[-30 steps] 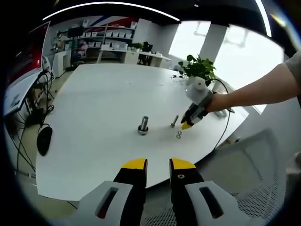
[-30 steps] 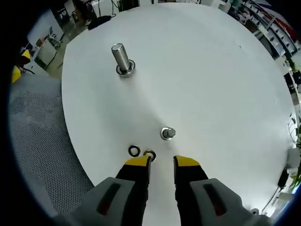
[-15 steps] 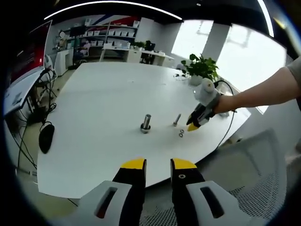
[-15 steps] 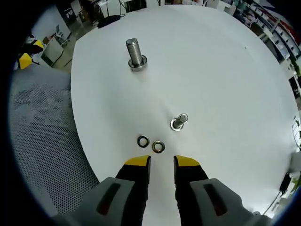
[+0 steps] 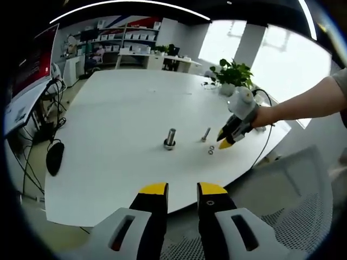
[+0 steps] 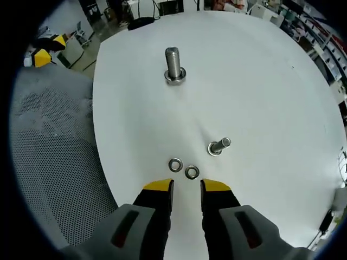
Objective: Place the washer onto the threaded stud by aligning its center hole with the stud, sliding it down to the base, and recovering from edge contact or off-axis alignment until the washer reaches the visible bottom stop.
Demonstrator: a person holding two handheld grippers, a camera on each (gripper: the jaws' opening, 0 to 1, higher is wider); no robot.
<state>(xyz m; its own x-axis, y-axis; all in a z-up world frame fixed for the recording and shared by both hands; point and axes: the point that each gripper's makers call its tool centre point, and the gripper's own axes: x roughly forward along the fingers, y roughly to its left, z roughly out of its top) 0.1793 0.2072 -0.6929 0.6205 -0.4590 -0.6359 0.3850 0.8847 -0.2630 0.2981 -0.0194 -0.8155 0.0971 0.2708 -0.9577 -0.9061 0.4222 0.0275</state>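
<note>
Shiny metal washers [image 6: 183, 168] & studs [image 6: 174, 66], matt white table [image 6: 260, 81].

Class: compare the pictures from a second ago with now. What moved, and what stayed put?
The right gripper has drawn back from the two small metal washers, jaws apart and empty. Nothing was grasped or released. Both washers, the large threaded stud and the small bolt remain on the white table; the left gripper stays back.

We see a white round-edged bench [image 5: 114, 119] in an office. Bright windows [image 5: 282, 59] stand beyond a potted plant [image 5: 234, 76] at its far edge. Shelves [image 5: 127, 40] and desks [image 5: 157, 58] line the back wall. A mesh chair [image 6: 54, 162] sits beside the bench, and cables [image 5: 32, 157] trail over the floor.
</note>
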